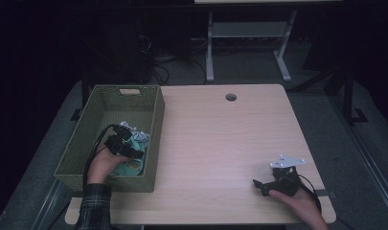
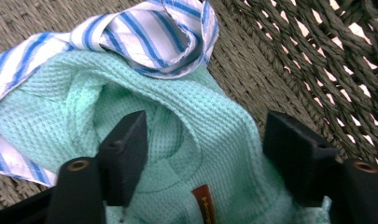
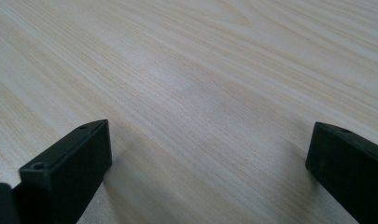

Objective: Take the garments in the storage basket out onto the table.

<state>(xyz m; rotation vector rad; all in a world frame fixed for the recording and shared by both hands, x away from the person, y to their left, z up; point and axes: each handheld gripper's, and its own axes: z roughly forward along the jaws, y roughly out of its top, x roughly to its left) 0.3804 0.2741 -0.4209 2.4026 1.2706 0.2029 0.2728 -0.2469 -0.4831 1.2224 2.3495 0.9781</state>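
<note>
I'm straddling one mint waffle cloth [image 2: 214, 140] with my unclenched left gripper [image 2: 203, 154] inside the woven basket [image 1: 155, 139], beside one striped cloth [image 2: 149, 32]; my right gripper [image 3: 210, 168] is gaping over bare table [image 3: 200, 70].

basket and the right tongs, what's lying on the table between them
Nothing: in the high view the table is bare wood from the woven basket across to the right tongs. The right gripper view also shows plain wood ahead.
</note>
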